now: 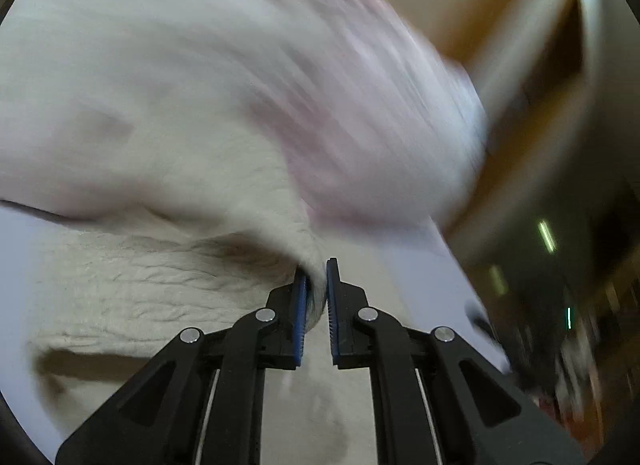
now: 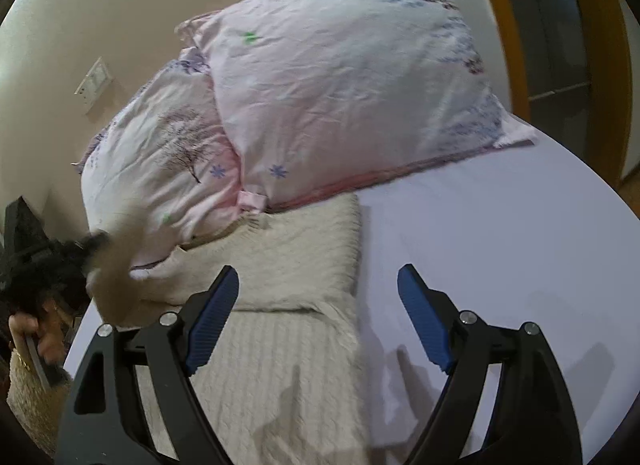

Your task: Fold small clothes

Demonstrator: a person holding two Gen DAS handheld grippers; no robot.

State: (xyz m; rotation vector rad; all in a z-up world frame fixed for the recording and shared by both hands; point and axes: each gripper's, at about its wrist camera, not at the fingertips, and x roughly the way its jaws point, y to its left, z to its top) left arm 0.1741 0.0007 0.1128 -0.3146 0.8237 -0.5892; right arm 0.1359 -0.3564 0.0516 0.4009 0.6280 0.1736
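Observation:
A cream cable-knit garment (image 2: 280, 345) lies on a pale lilac bed sheet (image 2: 500, 245). In the left wrist view my left gripper (image 1: 316, 285) is shut on a fold of this knit garment (image 1: 160, 273) and lifts it; the view is blurred by motion. In the right wrist view my right gripper (image 2: 318, 305) is open and empty, hovering above the garment's right edge. The left gripper (image 2: 60, 257) shows at the far left of that view, holding up a blurred corner of the knit.
Two pink floral pillows (image 2: 340, 77) lie at the head of the bed, touching the garment's far edge. A beige wall with a switch plate (image 2: 94, 81) is behind. A wooden door frame (image 2: 600, 65) stands at right.

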